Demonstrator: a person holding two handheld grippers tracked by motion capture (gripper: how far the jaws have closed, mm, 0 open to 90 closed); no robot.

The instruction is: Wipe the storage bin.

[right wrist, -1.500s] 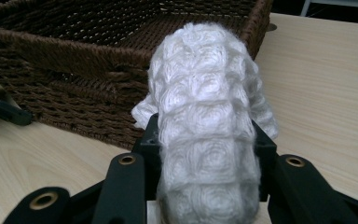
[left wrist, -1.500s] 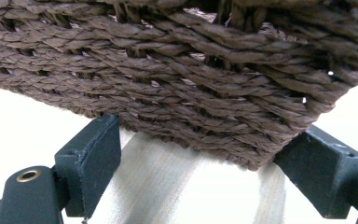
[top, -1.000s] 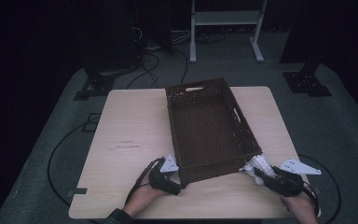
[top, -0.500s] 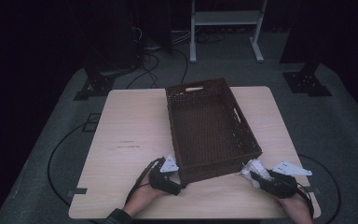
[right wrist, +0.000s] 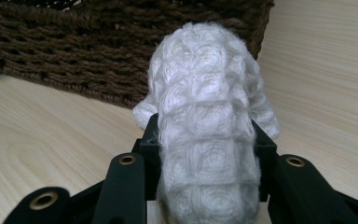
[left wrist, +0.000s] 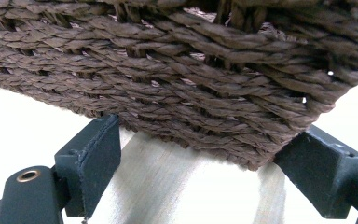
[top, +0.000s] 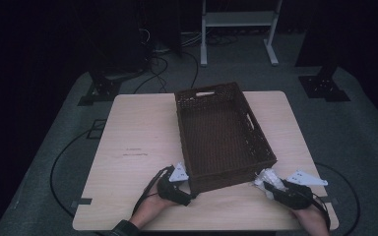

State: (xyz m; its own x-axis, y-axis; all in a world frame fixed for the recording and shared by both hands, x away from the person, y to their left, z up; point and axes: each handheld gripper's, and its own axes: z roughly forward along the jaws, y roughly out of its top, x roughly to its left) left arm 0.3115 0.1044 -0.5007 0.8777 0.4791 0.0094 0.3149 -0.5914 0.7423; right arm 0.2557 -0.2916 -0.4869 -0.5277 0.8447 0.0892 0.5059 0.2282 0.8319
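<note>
your light wood worktop (top: 138, 142) sits on grey carpet (top: 54, 147), dark room; basket (top: 221, 132) centre. left tool (top: 189, 189) at 7 spread wide, right tool (top: 263, 183) at 5 clamps white cloth (right wrist: 209, 116).

My high view looks down toward twelve o'clock; both gripper views sit close, sharing the basket's (top: 221, 137) near wall.

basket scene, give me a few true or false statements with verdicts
1. The right gripper is shut on a white knitted cloth. True.
2. The cloth lies inside the basket. False: it is outside, by the basket's near right corner.
3. The left gripper has its fingers spread either side of the basket's near left corner. True.
4. The basket is stacked with folded towels. False: it is empty.
5. The basket stands on the floor. False: it rests on the wooden table.
</note>
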